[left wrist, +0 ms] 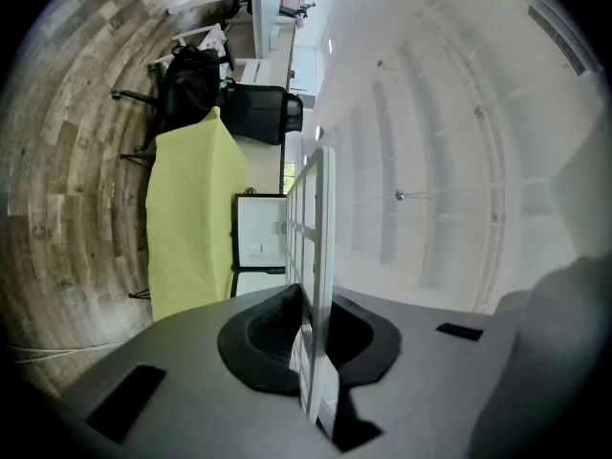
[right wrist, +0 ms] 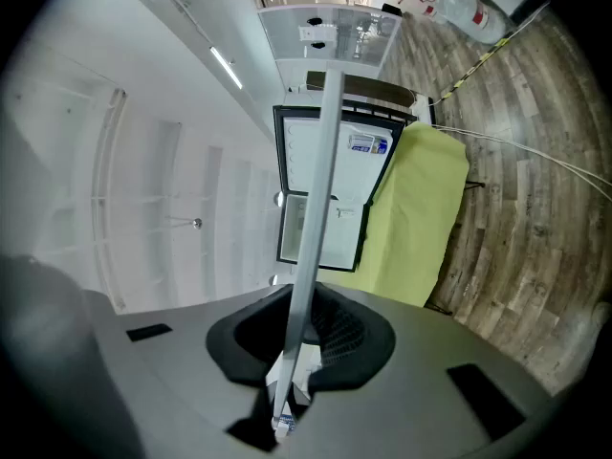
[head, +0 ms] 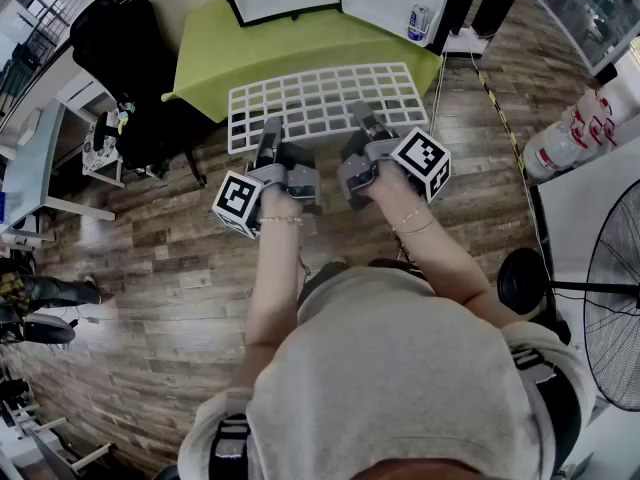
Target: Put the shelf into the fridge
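Head view: left tool and right tool pinch the white shelf at its near edge

Head view looks steeply down; both gripper views look along the shelf toward the fridge.

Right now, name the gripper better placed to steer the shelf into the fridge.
Right, probably. Left gripper and right gripper both clamp the shelf, but the fridge lies straight ahead of the right.

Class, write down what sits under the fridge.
The fridge stands on a green cloth. The cloth hangs down over the sides, so whatever support it covers cannot be seen.
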{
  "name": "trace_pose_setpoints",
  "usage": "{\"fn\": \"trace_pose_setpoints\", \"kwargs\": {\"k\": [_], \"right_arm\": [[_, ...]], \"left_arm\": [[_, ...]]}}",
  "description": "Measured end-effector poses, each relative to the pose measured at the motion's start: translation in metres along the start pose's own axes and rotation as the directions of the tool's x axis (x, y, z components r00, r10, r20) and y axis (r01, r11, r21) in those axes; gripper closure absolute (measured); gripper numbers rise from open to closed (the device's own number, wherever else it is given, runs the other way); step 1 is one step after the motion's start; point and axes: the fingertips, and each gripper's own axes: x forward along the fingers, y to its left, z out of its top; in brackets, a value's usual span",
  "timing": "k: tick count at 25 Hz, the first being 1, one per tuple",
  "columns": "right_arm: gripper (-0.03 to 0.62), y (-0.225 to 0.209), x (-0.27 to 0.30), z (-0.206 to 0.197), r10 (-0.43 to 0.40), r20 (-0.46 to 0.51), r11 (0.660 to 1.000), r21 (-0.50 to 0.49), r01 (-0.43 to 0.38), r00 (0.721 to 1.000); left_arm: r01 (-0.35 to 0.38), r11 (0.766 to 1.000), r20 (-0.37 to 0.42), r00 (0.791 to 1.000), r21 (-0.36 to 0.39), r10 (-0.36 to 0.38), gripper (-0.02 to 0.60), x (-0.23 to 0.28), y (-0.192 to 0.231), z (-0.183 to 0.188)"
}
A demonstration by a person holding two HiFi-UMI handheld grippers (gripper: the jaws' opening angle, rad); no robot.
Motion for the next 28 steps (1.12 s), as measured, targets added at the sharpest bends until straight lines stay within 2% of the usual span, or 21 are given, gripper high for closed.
{"fn": "trace_pose_setpoints", "kwargs": {"k": [11,16,21,28], "right_arm": [[0.540,-0.004,0.009,0.003,-0.013,0.018,0.999,-0.042,0.013,1.000],[0.537,0.003,0.014,-0.001,0.038,-0.011,0.995,-0.093,-0.039,0.999],[0.542,-0.002,0.020,-0.010,0.028,0.010,0.998,-0.055,-0.027,1.000],[0.542,-0.003,0.030,-0.021,0.002,0.058,0.994,-0.113,0.004,0.998]], "left_arm": [[-0.022,0.998,0.000,1.000,0.051,0.022,0.551,0.009,0.007,0.004],[0.005,0.997,-0.013,1.000,0.072,-0.004,0.548,0.009,0.006,0.008],[0.011,0.993,-0.031,0.999,0.114,-0.007,0.547,0.010,0.006,0.018],[0.014,0.998,-0.072,0.997,0.066,-0.009,0.546,0.018,0.015,0.034]]}}
